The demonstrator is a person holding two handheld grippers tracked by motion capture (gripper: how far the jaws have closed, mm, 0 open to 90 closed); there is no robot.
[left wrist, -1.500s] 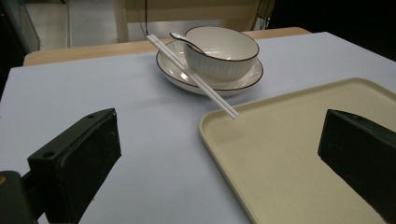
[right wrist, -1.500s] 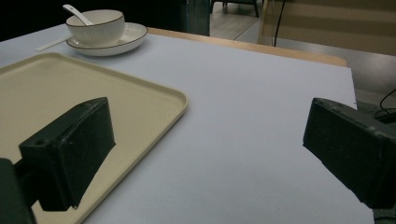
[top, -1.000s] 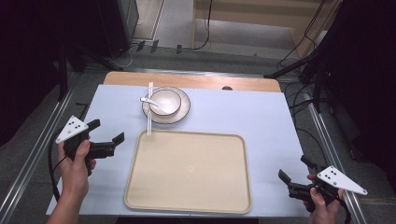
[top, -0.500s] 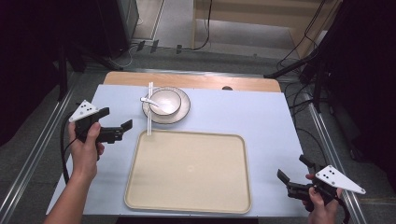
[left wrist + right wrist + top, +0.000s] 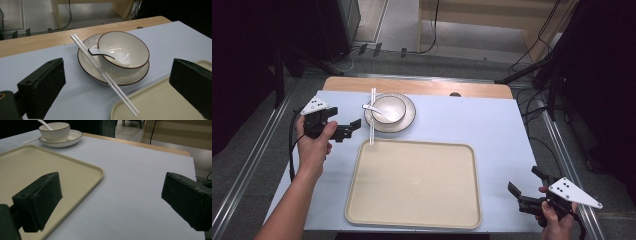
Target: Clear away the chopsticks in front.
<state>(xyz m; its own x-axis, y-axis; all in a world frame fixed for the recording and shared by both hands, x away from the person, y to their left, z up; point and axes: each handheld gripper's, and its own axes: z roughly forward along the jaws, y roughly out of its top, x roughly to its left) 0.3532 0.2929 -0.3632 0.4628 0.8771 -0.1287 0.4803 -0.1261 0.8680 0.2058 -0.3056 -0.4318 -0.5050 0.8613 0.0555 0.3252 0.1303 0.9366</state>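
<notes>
The left gripper (image 5: 353, 127) is moving up the left of the frame. It is now nearing the chopsticks (image 5: 372, 116), jaws apart.

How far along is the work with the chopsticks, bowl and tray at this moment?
Nothing looks done: the tray is bare. In hand: the left gripper, jaws open, points at the chopsticks, which lie across the plate rim and the tray edge. Left: grasping anything; bowl and spoon untouched, right gripper open, idle.
</notes>
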